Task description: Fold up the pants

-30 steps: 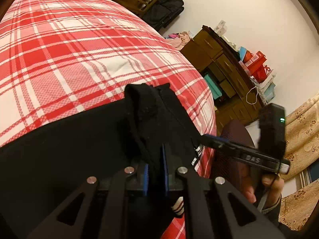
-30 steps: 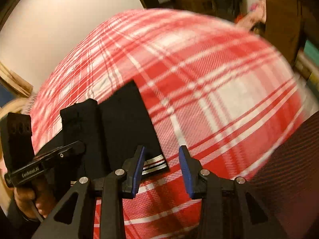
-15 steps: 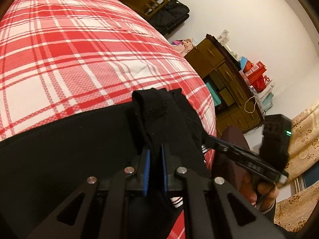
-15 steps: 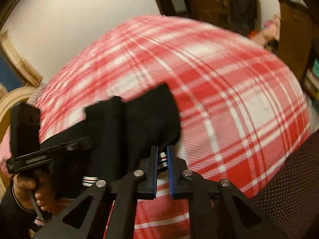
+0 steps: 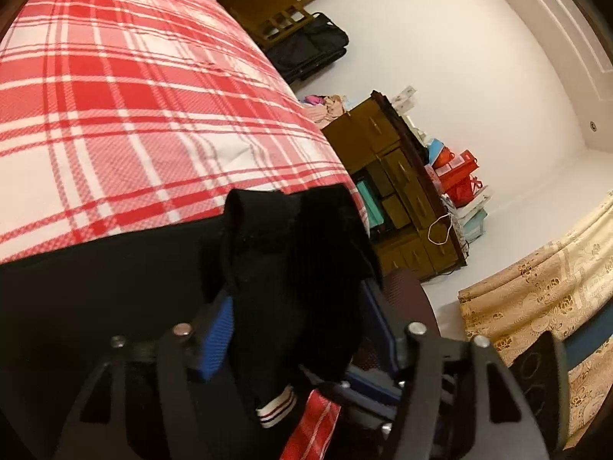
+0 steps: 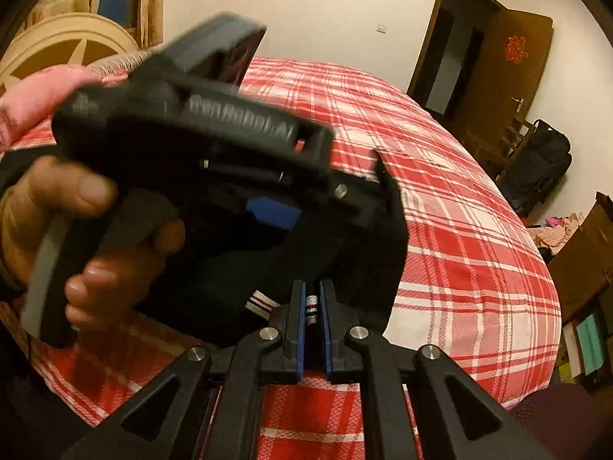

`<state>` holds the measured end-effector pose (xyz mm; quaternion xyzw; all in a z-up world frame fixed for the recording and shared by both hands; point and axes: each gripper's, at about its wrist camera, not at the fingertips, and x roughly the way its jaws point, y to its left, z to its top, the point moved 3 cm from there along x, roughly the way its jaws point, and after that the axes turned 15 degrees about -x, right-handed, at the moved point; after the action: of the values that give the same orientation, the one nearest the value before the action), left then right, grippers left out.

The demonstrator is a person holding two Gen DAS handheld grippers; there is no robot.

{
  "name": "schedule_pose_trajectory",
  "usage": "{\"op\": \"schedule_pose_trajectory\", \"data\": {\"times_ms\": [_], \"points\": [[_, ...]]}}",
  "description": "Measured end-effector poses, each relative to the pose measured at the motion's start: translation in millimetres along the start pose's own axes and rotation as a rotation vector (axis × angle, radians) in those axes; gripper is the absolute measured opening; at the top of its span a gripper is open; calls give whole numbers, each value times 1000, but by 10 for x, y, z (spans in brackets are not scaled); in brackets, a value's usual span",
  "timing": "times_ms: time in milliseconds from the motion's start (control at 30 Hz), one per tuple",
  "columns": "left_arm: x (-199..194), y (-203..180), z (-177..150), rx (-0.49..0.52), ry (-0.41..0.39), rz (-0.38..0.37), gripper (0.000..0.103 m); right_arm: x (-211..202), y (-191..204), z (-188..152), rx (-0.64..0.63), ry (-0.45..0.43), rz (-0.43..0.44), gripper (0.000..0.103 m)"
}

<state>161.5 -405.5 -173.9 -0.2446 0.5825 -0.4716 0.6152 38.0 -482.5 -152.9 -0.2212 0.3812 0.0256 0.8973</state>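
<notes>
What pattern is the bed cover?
Red and white plaid bed cover, clearest in the left wrist view.

Both wrist views close, facing bed point(image 5: 115, 115)

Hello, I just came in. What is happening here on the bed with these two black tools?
A person is folding black pants on a bed with a red plaid cover, with a handheld gripper in each hand. The right gripper is shut on the striped cuff at the end of a leg. The left gripper is open, with a bunch of the black cloth sitting loose between its fingers. The left hand holding that gripper shows close in the right view. The fold is not finished.
</notes>
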Motion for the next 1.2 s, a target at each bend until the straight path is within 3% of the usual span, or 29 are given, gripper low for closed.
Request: {"op": "schedule_pose_trajectory", "data": {"times_ms": [133, 267, 433, 467, 533, 567, 767, 900, 1033, 1200], "points": [[57, -48, -6, 11, 6, -12, 65, 65, -57, -25, 28, 6, 10, 7], [-2, -127, -29, 27, -4, -74, 65, 151, -59, -22, 30, 13, 17, 7], [171, -113, 21, 42, 9, 34, 62, 146, -59, -23, 19, 9, 36, 7], [225, -126, 16, 56, 23, 56, 56, 155, -64, -19, 13, 8, 36, 7], [312, -163, -26, 116, 37, 119, 10, 153, -78, -24, 8, 6, 38, 7], [327, -165, -38, 133, 37, 151, 10, 145, -79, -24, 1, 4, 51, 8], [60, -157, -86, 155, -21, 166, 9, -38, -266, -18, 24, -90, 139, 10], [-247, -184, -113, 172, -84, 180, 8, -175, -430, -24, 69, -149, 170, 31], [-512, -204, -67, 172, -135, 194, 8, -270, -536, -12, 122, -215, 213, 31], [-835, -206, -113, 189, -181, 210, 7, -233, -463, 12, 134, -204, 195, 31]]}}
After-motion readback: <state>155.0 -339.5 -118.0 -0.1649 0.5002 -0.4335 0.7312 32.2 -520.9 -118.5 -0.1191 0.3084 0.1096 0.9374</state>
